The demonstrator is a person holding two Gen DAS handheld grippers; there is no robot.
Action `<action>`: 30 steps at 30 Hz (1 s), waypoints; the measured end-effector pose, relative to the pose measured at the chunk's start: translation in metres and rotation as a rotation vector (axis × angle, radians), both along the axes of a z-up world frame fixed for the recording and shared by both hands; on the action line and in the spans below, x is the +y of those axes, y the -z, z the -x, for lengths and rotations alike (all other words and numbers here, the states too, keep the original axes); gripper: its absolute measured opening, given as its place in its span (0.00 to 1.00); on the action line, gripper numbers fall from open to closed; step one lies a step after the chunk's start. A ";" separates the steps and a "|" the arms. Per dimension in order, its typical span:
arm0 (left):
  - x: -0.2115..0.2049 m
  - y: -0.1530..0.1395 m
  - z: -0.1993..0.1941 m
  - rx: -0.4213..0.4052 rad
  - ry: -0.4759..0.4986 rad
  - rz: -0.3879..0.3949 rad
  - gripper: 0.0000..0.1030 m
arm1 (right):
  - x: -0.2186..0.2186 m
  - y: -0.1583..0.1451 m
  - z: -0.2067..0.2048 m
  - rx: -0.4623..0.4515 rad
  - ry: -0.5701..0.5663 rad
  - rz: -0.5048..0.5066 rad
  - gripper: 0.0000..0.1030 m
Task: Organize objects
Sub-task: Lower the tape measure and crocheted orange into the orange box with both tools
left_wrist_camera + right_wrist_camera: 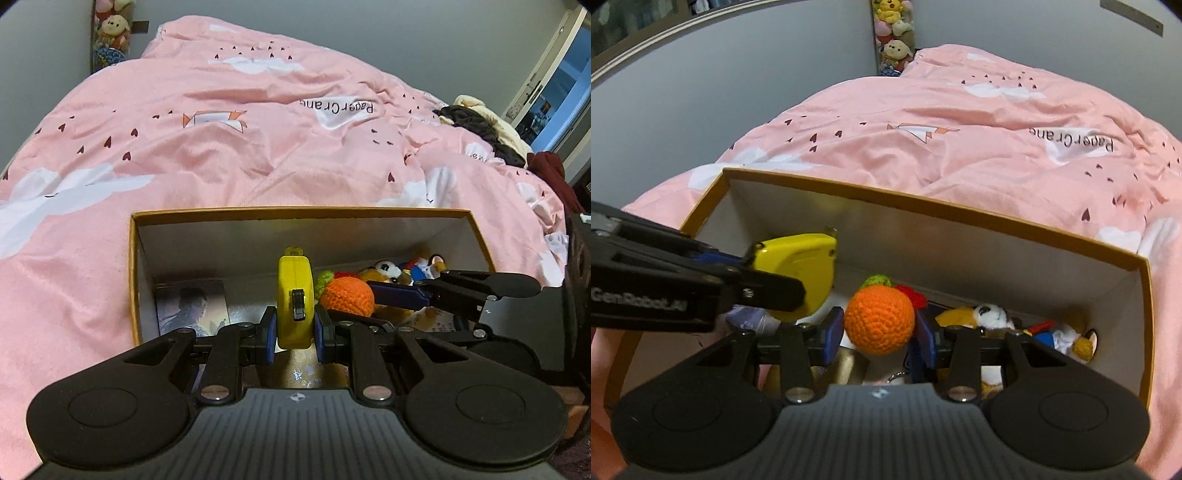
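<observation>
left gripper: jaws pinching yellow tape measure over box | right gripper: jaws pinching crocheted orange over box | done: plush toys inside | left: release both

A yellow tape measure is clamped edge-on between the blue pads of the left gripper, held over an open cardboard box set on a bed with a pink duvet. At 3 o'clock of the tape measure, an orange crocheted ball is seen between the jaws of the right gripper, which enters from the right. Behind it, at 2 o'clock, small plush toys are lying inside the box. At 9 o'clock, a printed picture card is seen on the box floor. Dark and cream clothes are heaped on the bed at 2 o'clock.
</observation>
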State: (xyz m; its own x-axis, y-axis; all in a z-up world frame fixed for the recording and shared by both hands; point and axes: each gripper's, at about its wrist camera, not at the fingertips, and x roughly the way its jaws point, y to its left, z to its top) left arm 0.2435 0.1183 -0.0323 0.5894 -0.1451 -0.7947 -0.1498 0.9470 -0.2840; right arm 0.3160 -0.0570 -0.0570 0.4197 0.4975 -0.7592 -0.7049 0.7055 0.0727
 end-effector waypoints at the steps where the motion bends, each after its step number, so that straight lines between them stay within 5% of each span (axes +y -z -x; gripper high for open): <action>1: 0.000 0.001 -0.001 0.004 0.002 -0.003 0.22 | 0.002 0.000 0.000 -0.005 -0.004 0.006 0.43; 22: 0.011 0.026 -0.027 0.090 -0.005 0.060 0.21 | 0.011 -0.007 -0.003 -0.049 -0.026 0.077 0.49; 30: 0.006 0.026 -0.027 0.093 0.008 0.002 0.22 | 0.014 -0.005 -0.001 -0.062 -0.035 0.104 0.50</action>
State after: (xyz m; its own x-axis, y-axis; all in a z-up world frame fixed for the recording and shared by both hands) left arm 0.2701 0.1244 -0.0579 0.5121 -0.1510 -0.8455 -0.1676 0.9479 -0.2708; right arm 0.3171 -0.0429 -0.0525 0.4514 0.4324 -0.7806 -0.7301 0.6818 -0.0446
